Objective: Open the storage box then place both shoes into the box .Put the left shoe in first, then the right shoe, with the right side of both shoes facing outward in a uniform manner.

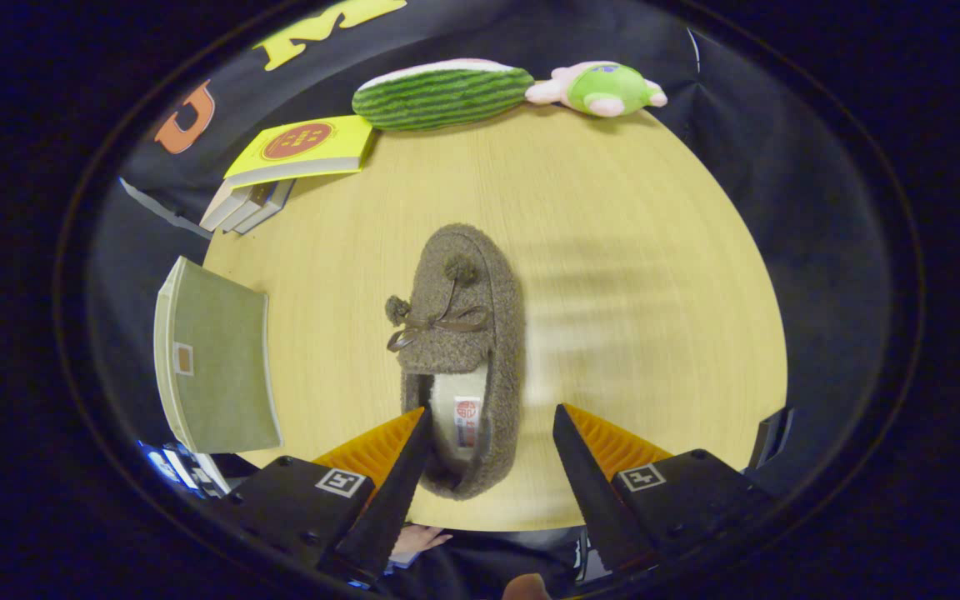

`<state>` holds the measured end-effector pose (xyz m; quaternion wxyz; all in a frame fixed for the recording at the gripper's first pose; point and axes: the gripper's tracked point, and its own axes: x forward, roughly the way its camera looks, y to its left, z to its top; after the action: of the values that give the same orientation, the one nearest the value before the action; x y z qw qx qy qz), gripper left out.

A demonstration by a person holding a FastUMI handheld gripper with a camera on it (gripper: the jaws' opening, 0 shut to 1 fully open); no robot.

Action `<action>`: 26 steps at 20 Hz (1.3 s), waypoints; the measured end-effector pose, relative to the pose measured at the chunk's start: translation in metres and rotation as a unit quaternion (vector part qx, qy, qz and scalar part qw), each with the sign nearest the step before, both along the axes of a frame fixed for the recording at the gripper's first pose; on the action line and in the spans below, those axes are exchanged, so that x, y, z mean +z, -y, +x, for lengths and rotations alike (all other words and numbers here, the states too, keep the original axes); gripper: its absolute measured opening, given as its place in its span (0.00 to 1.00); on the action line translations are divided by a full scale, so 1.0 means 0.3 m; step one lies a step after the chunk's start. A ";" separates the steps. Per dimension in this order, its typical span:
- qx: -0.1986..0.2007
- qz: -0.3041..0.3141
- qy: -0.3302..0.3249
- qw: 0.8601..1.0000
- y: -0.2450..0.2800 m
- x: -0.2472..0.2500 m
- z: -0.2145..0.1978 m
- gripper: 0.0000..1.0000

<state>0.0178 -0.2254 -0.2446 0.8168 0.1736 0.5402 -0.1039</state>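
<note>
**Gripper spread wide over the slipper's heel**

The gripper (490,417) hung with its fingers wide apart, gripping nothing. The brown fuzzy shoe (463,333) lay mid-table, its heel end between the fingers, its toe pointing beyond them. The green storage box (217,358) sat shut at the table (613,250) edge on the left. Bare tabletop stretched right of the shoe. Books (297,158) and plush toys (447,93) lined the far rim.
</note>
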 end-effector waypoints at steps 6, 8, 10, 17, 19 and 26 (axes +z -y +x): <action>0.001 -0.008 -0.011 1.000 0.046 -0.064 0.057 0.66; -0.009 0.014 -0.020 1.000 0.037 -0.093 0.057 0.54; -0.019 0.027 -0.028 0.999 0.040 -0.115 0.053 0.45; -0.073 0.059 -0.020 0.995 -0.016 -0.070 0.037 0.07; -0.076 0.076 -0.005 0.994 -0.085 -0.019 0.031 0.07; -0.016 0.099 0.085 0.991 -0.494 0.309 0.030 0.07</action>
<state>0.0268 -0.0771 -0.1518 0.8369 0.2706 0.4735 -0.0476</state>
